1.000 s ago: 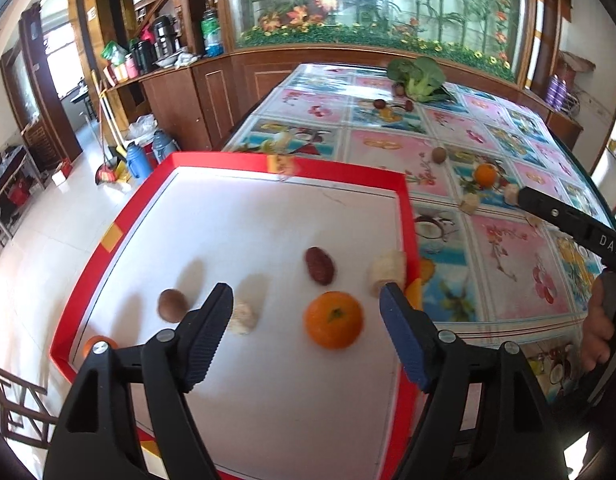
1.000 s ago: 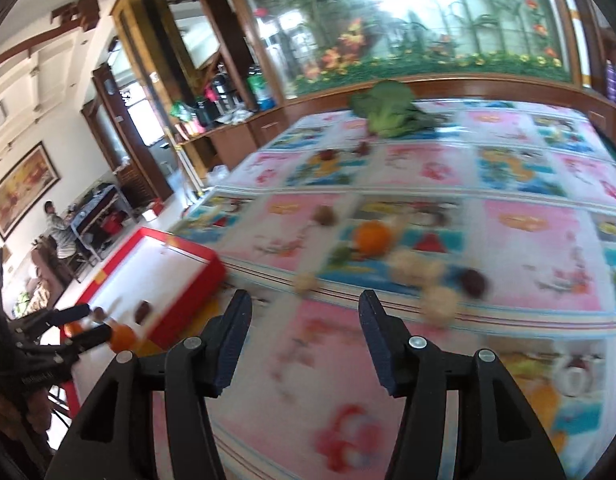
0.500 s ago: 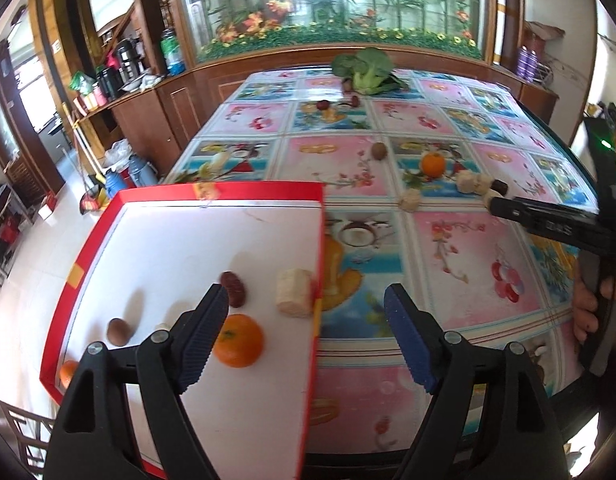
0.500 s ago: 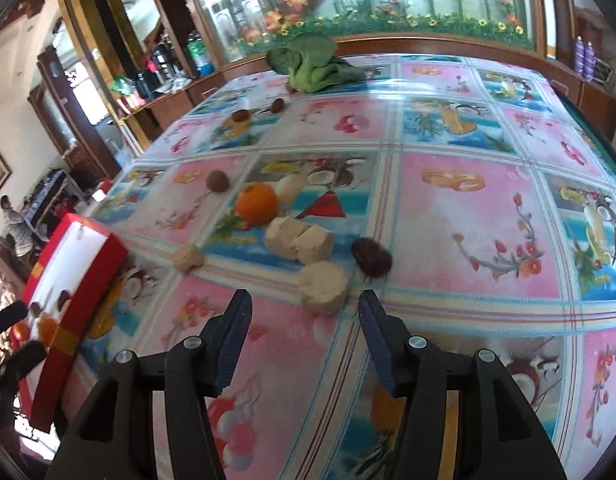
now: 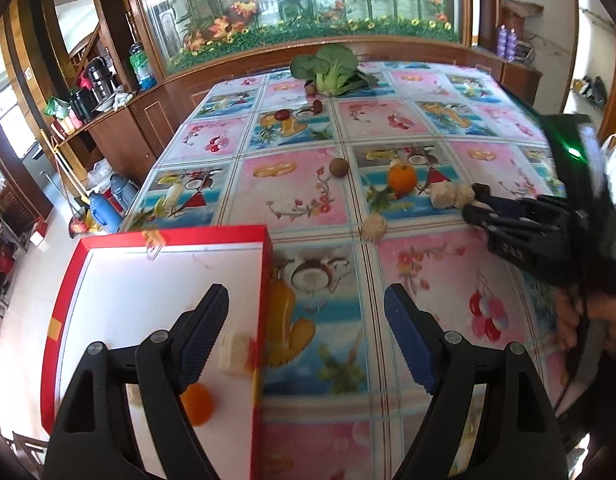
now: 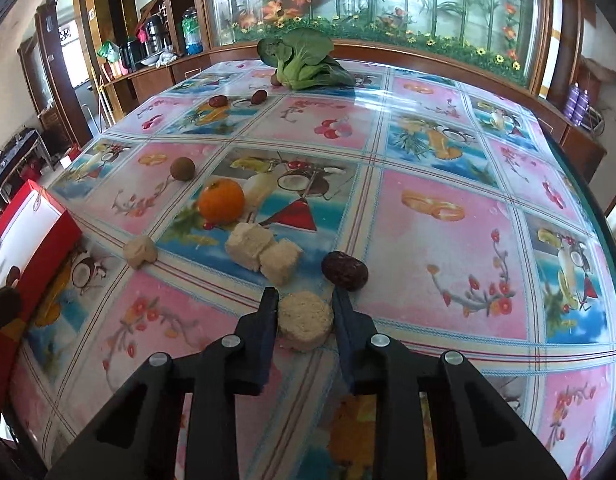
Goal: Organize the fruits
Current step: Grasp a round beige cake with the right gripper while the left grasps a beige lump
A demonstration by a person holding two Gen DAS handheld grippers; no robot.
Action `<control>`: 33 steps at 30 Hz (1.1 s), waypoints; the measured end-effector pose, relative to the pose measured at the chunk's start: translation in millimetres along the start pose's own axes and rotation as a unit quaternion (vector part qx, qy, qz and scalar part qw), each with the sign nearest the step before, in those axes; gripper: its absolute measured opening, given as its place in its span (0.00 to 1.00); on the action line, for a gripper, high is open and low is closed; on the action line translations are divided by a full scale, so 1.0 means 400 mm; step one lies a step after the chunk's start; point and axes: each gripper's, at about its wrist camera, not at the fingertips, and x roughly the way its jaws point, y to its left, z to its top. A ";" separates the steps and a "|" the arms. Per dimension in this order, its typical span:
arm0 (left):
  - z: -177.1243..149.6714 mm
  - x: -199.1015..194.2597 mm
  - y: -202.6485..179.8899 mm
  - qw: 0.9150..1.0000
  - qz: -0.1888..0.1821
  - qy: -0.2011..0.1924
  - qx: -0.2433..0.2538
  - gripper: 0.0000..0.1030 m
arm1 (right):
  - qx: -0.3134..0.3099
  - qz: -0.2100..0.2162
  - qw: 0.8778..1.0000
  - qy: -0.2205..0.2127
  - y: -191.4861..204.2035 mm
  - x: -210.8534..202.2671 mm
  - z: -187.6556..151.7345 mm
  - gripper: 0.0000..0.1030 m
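Note:
My right gripper (image 6: pixel 306 308) is low over the table and its jaws are closing, both pads touching a round beige slice (image 6: pixel 306 326) between them. Just beyond lie a dark red date (image 6: pixel 344 271), two beige cubes (image 6: pixel 250 245), an orange (image 6: pixel 222 200), a beige lump (image 6: pixel 140 252) and a brown round fruit (image 6: pixel 182 169). My left gripper (image 5: pixel 304 300) is open and empty above the right rim of the red-edged white tray (image 5: pixel 172 236). In the tray sit an orange (image 5: pixel 198 398) and a beige chunk (image 5: pixel 234 354), partly hidden by a finger.
A leafy green vegetable (image 6: pixel 302 60) and two dates (image 6: pixel 218 101) lie at the table's far end. The fruit-print tablecloth (image 6: pixel 427 264) covers the table. A wooden cabinet and glass wall stand behind. The person's hand (image 5: pixel 567 320) holds the right gripper's handle.
The left gripper moved right, from over the tray's middle to its right rim. The right gripper came down to the table and its jaws narrowed onto the round beige slice.

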 end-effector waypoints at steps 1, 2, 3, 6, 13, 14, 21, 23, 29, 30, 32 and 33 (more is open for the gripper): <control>0.010 0.007 -0.008 1.000 -0.004 0.001 0.000 0.78 | 0.006 0.004 1.000 0.002 -0.005 0.000 0.001 0.25; 0.022 0.019 -0.019 1.000 -0.008 0.002 0.002 0.78 | 0.018 0.010 1.000 0.005 -0.016 -0.005 -0.001 0.25; 0.030 0.030 -0.029 1.000 -0.006 0.003 0.003 0.78 | 0.025 0.015 1.000 0.007 -0.024 -0.005 0.001 0.25; 0.058 0.078 -0.058 1.000 -0.015 0.015 0.009 0.78 | 0.051 0.026 0.998 0.012 -0.049 -0.010 0.000 0.25; 0.099 0.171 -0.110 0.998 -0.015 0.041 0.033 0.76 | 0.069 0.038 0.997 0.018 -0.060 -0.010 0.002 0.26; 0.103 0.179 -0.113 0.998 -0.014 0.042 0.036 0.74 | 0.069 0.037 0.997 0.018 -0.060 -0.009 0.002 0.26; 0.103 0.236 -0.108 0.996 -0.038 0.070 0.032 0.55 | 0.063 0.034 0.997 0.018 -0.059 -0.009 0.002 0.26; 0.106 0.239 -0.103 0.996 -0.047 0.068 0.028 0.51 | 0.062 0.033 0.997 0.018 -0.058 -0.008 0.002 0.26; 0.107 0.241 -0.111 0.995 -0.080 0.063 0.022 0.31 | 0.060 0.033 0.998 0.018 -0.056 -0.008 0.001 0.26; 0.105 0.239 -0.116 0.995 -0.079 0.060 0.024 0.28 | 0.060 0.033 0.998 0.018 -0.056 -0.008 0.002 0.26; 0.103 0.236 -0.118 0.994 -0.084 0.059 0.021 0.24 | 0.058 0.033 0.998 0.019 -0.057 -0.008 0.004 0.26; 0.102 0.236 -0.118 0.995 -0.083 0.059 0.016 0.24 | 0.057 0.033 0.998 0.019 -0.056 -0.008 0.003 0.26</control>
